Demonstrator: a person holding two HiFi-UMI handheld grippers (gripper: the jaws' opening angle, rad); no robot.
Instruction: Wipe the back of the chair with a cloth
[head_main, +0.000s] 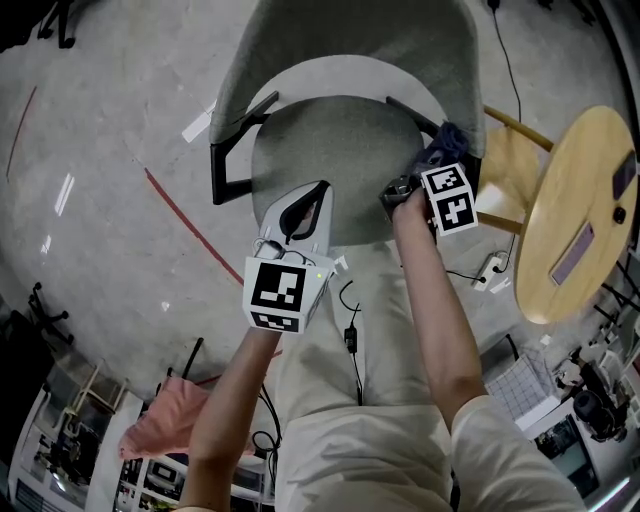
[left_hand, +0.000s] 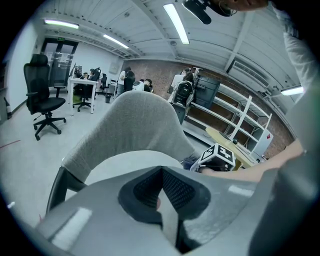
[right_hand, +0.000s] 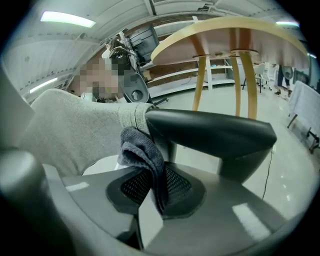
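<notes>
right tongs (right_hand: 157, 200): shut tight on the cloth (right_hand: 141, 149) (dark grey) | cloth: touching the right edge of the chair back (right_hand: 75, 130), just by the black armrest (right_hand: 210, 131) | left tongs (left_hand: 162, 197): closed, nothing in them, over the seat (head_main: 335, 150) | round tabletop (head_main: 580, 210): right of chair

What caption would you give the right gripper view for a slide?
Right gripper clamps a dark cloth beside the chair's grey backrest and black armrest.

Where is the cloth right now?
The dark cloth is pinched in the right gripper, mid-frame in the right gripper view, against the chair's grey backrest beside the black armrest.
</notes>
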